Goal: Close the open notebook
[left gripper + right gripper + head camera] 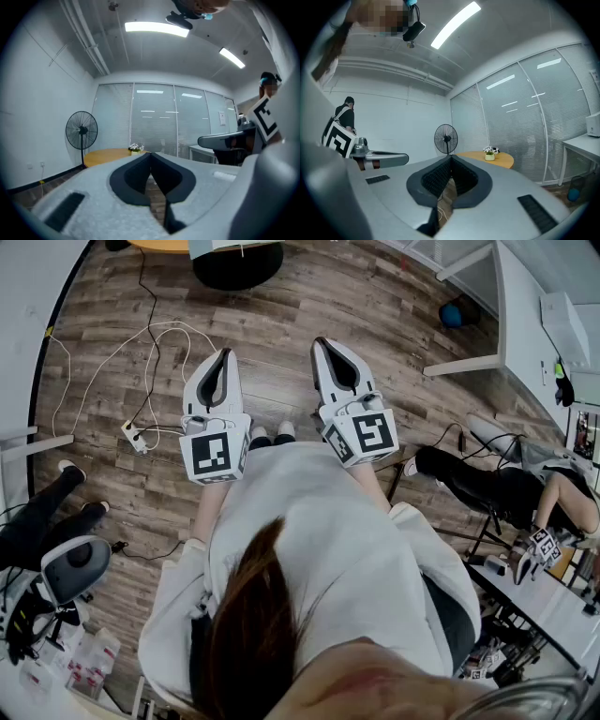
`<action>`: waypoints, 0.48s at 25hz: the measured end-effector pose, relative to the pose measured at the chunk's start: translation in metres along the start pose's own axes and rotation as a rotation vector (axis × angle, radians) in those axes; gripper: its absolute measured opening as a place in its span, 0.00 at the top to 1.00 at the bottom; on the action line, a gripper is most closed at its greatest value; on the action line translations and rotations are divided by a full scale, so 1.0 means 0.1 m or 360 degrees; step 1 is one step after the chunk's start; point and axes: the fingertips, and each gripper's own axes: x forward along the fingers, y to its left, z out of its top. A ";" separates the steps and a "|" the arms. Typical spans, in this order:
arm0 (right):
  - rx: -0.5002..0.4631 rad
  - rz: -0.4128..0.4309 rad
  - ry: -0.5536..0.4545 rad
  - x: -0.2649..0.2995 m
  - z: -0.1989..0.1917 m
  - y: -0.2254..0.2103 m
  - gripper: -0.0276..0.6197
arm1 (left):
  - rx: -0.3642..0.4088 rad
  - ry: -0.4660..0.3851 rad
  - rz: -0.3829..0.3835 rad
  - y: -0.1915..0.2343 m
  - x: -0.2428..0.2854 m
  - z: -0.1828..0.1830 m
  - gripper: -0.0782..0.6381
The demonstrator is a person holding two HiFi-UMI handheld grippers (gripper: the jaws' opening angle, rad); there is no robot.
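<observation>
No notebook shows in any view. In the head view my left gripper [226,354] and right gripper [323,341] are held side by side in front of the person, level, over a wooden floor. Both are shut with nothing between the jaws. In the left gripper view the left gripper [151,154] has its tips touching, with a room behind. The right gripper [451,158] in its own view is shut and empty too.
White cables and a power strip [131,435] lie on the floor ahead to the left. A standing fan [81,131] and a round wooden table [110,155] with a small plant are ahead by glass walls. A seated person [511,486] is at the right, white desks [525,315] beyond.
</observation>
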 end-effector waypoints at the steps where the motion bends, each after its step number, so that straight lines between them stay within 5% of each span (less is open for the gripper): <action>1: -0.0002 0.0001 0.0001 0.00 0.00 -0.01 0.95 | 0.0028 -0.0002 0.0008 0.00 0.01 0.00 0.87; 12: -0.0027 0.0033 0.0012 -0.04 -0.01 -0.11 0.95 | 0.0051 -0.0053 0.0004 -0.07 0.10 0.08 0.87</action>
